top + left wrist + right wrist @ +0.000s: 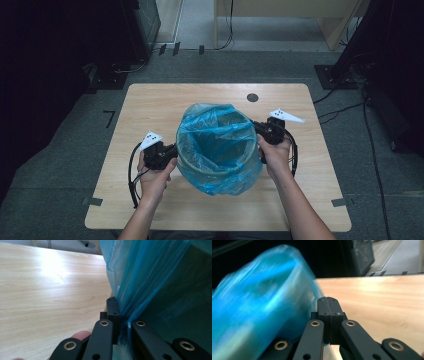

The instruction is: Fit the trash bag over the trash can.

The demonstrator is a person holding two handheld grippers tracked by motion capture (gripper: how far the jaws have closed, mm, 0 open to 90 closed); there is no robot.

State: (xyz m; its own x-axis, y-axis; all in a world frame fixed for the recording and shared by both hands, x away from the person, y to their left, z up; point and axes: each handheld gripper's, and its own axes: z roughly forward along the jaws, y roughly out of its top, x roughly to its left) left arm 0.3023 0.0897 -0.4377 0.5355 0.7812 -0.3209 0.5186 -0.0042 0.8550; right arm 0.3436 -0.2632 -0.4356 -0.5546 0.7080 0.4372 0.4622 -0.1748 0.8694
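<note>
Both hands steady 2 closed tongs: left tongs (119,315) pinch the blue liner (217,150) (draping it over the bin); right tongs (328,305), empty, flank it.

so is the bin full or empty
Empty as far as the high view shows: the waste bin stands upright on the table, its blue bag lining an open mouth, with nothing visible inside.

In the right gripper view the blue bag (259,302) is smearing with motion blur, its folds unreadable. In the left gripper view the bag is hiding one jaw tip of the left gripper (120,315), and the bin (180,302) is running off the right edge.
</note>
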